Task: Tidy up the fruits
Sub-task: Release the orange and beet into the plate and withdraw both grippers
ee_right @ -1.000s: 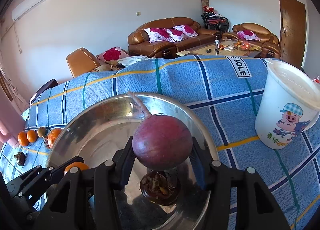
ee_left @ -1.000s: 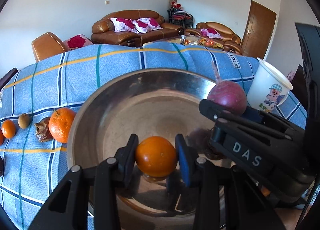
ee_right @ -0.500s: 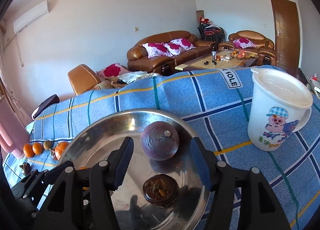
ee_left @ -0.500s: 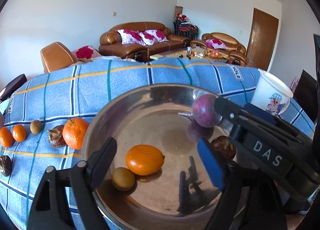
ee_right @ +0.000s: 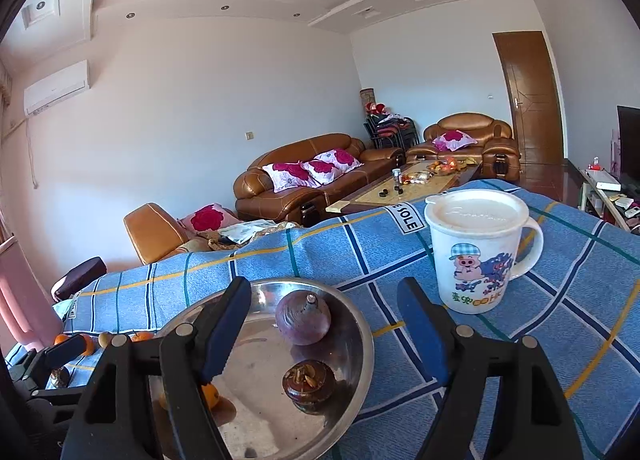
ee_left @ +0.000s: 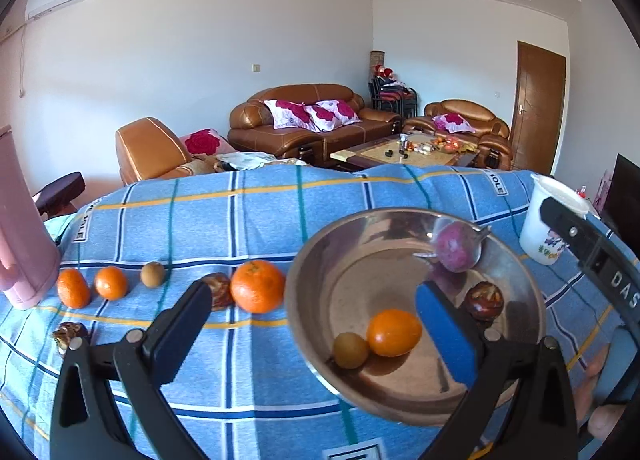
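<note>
Both tongs hang empty w/ jaws spread wide: left gripper (ee_left: 312,336) low centre of the left wrist view, right gripper (ee_right: 324,324) low centre of the right wrist view. Neither grips anything. Looks like the gap between two loads: some fruit sits in the bowl, the rest waits on the cloth.

Steel bowl (ee_left: 520,272), lower right of the left view, holds 4 pcs:
- 1 purple round fruit (ee_left: 456,246) at the far rim
- 1 dark brown fruit (ee_left: 483,300) right side
- 1 orange (ee_left: 394,332) near front
- 1 kiwi-like fruit (ee_left: 351,350) touching that orange

On the checked blue cloth (ee_left: 260,219), a row across mid-left of the frame:
- 3 orange ones: big orange (ee_left: 257,286) just beside the bowl rim, 2 small ones (ee_left: 111,282) (ee_left: 73,288) further left
- 1 kiwi-like fruit (ee_left: 153,274)
- 2 dark brown ones: (ee_left: 218,290) touching the big orange, (ee_left: 70,334) lower left, apart from the row

So approx 6 left to move. Next move, as I judge: left gripper goes for the big orange, nearest to it; jaws are wide enough already. Needs a centred squeeze, since round fruit rolls.

Not fruit: 1 lidded white cartoon mug (ee_right: 480,252) mid-right in the right view, 1 pink jug (ee_left: 20,227) at the left edge.
</note>
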`<move>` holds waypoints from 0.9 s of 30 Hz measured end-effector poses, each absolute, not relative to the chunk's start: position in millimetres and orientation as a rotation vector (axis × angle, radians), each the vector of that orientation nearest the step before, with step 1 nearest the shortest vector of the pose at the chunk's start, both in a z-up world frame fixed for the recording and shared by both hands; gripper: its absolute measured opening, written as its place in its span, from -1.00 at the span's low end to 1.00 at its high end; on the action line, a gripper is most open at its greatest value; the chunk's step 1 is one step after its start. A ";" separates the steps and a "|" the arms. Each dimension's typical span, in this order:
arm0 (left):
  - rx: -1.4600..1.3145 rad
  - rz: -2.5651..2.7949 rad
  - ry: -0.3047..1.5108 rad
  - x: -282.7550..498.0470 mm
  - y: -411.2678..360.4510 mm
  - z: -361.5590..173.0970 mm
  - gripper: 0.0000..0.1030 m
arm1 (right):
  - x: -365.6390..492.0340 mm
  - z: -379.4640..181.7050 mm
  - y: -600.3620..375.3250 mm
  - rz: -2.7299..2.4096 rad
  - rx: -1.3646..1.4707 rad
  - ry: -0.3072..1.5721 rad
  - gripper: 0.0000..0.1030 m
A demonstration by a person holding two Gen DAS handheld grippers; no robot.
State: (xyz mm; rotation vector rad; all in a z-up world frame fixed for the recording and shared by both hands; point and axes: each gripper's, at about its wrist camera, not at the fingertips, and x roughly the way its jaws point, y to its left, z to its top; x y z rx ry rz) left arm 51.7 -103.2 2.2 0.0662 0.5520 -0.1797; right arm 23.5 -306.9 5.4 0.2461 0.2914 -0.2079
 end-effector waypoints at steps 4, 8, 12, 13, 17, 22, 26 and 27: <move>0.086 -0.133 0.536 45.0 -73.4 2.1 1.00 | -1.3 11.4 -308.3 -0.319 0.241 0.213 0.49; 0.101 -0.090 0.531 41.6 -45.1 -0.2 1.00 | -19.1 9.7 -315.7 -0.371 0.302 0.200 0.55; 0.104 -0.056 0.527 39.2 -15.4 -1.7 1.00 | -25.6 7.7 -311.8 -0.383 0.304 0.217 0.55; 0.105 -0.051 0.525 38.0 -7.2 -2.2 1.00 | -26.3 7.4 -308.9 -0.385 0.297 0.221 0.55; 0.135 -0.025 0.516 36.5 15.3 -5.8 1.00 | -32.7 6.6 -293.1 -0.372 0.264 0.234 0.55; 0.135 -0.018 0.522 36.5 40.3 -10.4 1.00 | -34.4 4.1 -269.8 -0.338 0.235 0.266 0.55; 0.110 -0.026 0.537 37.5 59.3 -12.5 1.00 | -33.3 3.5 -248.9 -0.309 0.216 0.292 0.55; 0.100 -0.028 0.540 38.1 64.9 -12.1 1.00 | -32.9 3.7 -243.2 -0.300 0.210 0.297 0.55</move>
